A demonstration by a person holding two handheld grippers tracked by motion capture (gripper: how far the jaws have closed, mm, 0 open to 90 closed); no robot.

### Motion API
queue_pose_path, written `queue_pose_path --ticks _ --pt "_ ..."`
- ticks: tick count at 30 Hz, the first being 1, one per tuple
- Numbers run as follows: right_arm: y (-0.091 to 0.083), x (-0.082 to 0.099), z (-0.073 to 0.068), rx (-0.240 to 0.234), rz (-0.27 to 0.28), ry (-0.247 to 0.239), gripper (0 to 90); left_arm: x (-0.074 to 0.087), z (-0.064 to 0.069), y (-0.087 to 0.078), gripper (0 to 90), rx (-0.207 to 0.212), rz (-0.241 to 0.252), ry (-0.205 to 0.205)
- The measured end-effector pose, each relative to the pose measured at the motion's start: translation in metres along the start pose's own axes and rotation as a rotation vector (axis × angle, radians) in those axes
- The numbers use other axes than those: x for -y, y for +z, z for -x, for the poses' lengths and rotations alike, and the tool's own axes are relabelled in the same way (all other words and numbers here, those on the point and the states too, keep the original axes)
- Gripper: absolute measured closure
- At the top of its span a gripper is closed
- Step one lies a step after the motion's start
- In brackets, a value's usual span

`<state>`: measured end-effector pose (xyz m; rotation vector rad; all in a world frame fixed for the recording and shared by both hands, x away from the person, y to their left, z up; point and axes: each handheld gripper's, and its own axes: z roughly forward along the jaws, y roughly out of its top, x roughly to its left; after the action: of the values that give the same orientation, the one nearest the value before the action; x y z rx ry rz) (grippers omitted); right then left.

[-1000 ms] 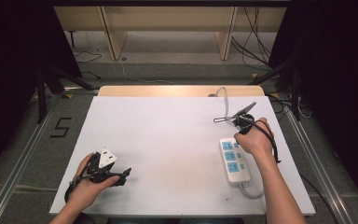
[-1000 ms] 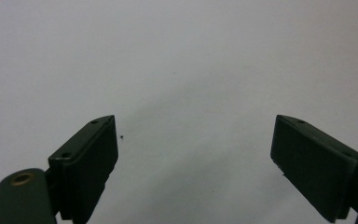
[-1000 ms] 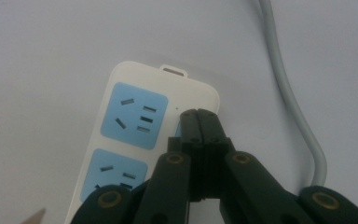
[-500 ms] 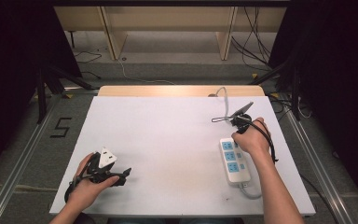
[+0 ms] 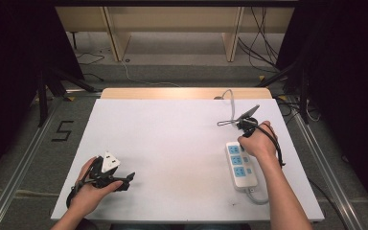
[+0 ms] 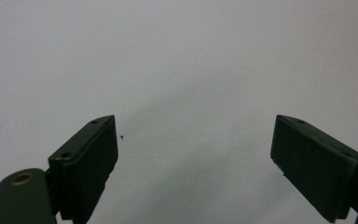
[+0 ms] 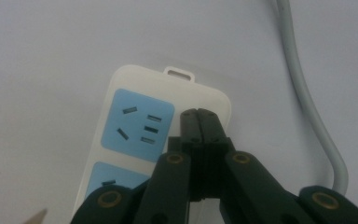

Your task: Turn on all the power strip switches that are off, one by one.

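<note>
A white power strip with blue socket faces lies on the right side of the white surface, its long side running away from the person and its grey cord curling out of the near end. The right gripper is held over the far end of the strip, jaws pressed together with nothing between them. In the right gripper view the shut tips sit over the strip's right-hand edge, just beside the topmost blue socket; whether they touch the casing cannot be told. A grey cable runs past on the surface to the right of the strip. The left gripper rests in the person's left hand near the front left corner of the surface, well apart from the strip. In the left gripper view its jaws stand spread wide over bare white surface, holding nothing.
</note>
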<state>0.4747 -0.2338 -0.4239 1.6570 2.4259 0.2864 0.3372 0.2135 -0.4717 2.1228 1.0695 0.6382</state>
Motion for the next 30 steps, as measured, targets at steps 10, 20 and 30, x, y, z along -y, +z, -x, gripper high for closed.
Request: queue_pose_path --ticks 10,20,30 --pt "0.0019 -0.0035 0.0008 -0.008 -0.031 0.016 90.0 -0.0001 0.0002 -0.0004 14.6 0.001 0.003 0.001" --pt "0.0027 -0.0063 0.0012 -0.013 -0.054 0.011 90.0 -0.0001 0.0005 -0.0006 14.6 0.002 0.005 0.001" --pt "0.004 -0.0071 -0.0009 0.001 -0.061 0.008 90.0 -0.0002 0.0006 -0.0004 14.6 0.002 0.003 0.002"
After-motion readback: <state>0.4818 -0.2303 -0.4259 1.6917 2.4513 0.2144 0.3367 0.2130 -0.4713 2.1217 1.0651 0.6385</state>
